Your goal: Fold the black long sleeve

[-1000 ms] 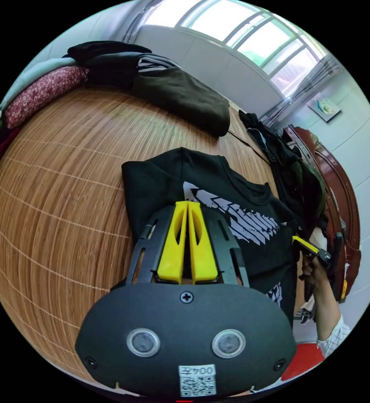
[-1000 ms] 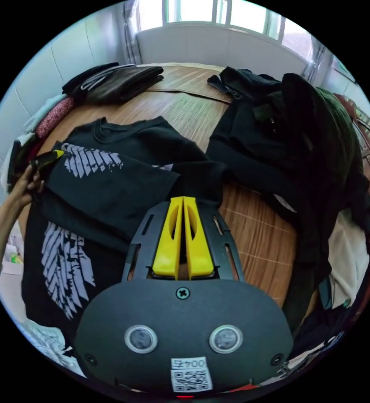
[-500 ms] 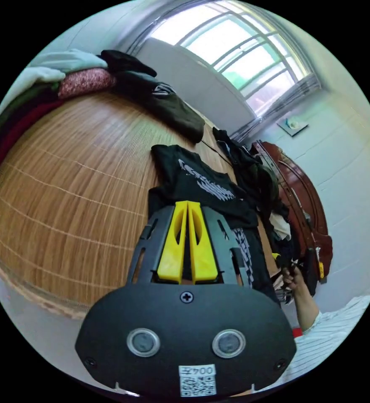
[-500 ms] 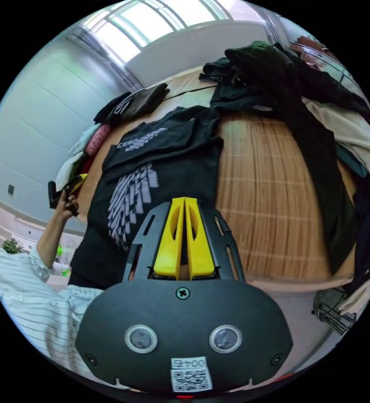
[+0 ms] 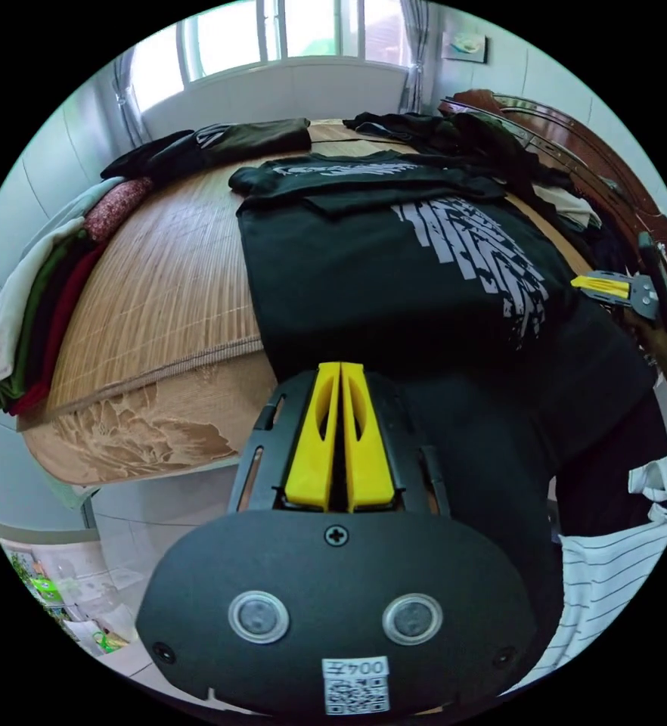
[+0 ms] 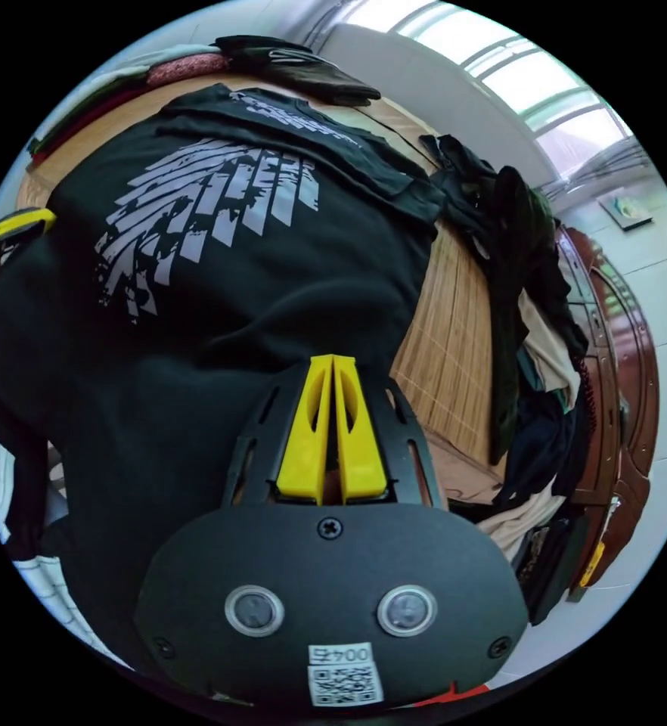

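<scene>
Both claws, left [image 5: 339, 370] and right [image 6: 332, 363], seemingly pinch black long sleeve [image 5: 394, 287].

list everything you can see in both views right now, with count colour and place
black long sleeve: 1, black with pale grey print, on the mat, hem hanging over the near edge
woven mat: 1, tan, covering the bed
folded stack: 1, white, green, red, along the mat's far side edge
folded dark clothes: a few, black and olive, by the window
loose pile: 1, dark and beige, beside the wooden headboard
left gripper: yellow jaws together at the hem
right gripper: yellow jaws together at the hem
striped sleeve: white, beside the shirt
</scene>
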